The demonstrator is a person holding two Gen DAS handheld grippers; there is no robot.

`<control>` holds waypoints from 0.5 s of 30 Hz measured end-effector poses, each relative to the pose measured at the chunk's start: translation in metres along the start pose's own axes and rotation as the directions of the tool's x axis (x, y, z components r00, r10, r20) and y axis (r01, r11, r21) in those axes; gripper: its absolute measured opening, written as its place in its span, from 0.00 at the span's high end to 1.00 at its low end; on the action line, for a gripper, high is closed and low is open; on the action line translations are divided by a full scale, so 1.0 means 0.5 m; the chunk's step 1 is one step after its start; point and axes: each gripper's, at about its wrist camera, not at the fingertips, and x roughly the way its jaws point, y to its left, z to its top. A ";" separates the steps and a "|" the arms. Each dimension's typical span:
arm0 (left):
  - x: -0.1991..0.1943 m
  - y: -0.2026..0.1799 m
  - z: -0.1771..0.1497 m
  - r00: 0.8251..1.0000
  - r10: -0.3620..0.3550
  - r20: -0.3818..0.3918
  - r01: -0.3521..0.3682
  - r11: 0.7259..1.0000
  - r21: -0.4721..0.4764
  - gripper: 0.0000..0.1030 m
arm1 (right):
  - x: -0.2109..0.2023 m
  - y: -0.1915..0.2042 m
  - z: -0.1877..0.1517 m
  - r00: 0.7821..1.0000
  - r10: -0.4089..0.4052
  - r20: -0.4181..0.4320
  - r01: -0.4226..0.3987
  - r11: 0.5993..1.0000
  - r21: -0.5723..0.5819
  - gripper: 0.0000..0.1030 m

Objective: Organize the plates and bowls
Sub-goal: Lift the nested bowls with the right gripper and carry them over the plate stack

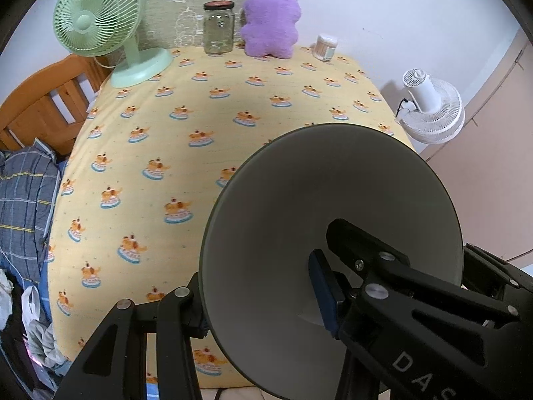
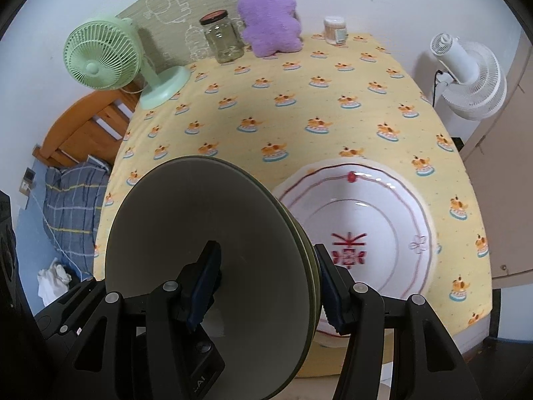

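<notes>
My left gripper [image 1: 263,296] is shut on the rim of a grey bowl [image 1: 333,233], held tilted above the yellow tablecloth. My right gripper [image 2: 266,283] is shut on the rim of a stack of grey bowls [image 2: 206,226] with green edges, held tilted above the table's near edge. A white plate [image 2: 366,230] with red lines and a red character lies flat on the cloth, just right of the right gripper's stack.
On the table [image 2: 299,106] with the yellow dog-print cloth, at the back, stand a green fan [image 1: 100,20], a glass jar [image 1: 218,28], a purple plush toy [image 1: 271,20] and a small tub [image 1: 326,46]. A white fan [image 2: 466,76] stands to the right, a bed [image 1: 26,183] to the left.
</notes>
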 end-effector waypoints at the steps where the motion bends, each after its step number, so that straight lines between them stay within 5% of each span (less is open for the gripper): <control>1: 0.003 -0.009 0.001 1.000 -0.002 -0.001 0.002 1.000 0.000 0.52 | -0.001 -0.009 0.001 1.000 -0.001 -0.001 0.001 1.000 0.001 0.42; 15: 0.061 -0.128 0.014 0.999 -0.025 -0.040 0.024 0.999 -0.028 0.52 | 0.005 -0.140 0.023 0.999 -0.030 -0.042 0.030 1.000 -0.004 0.42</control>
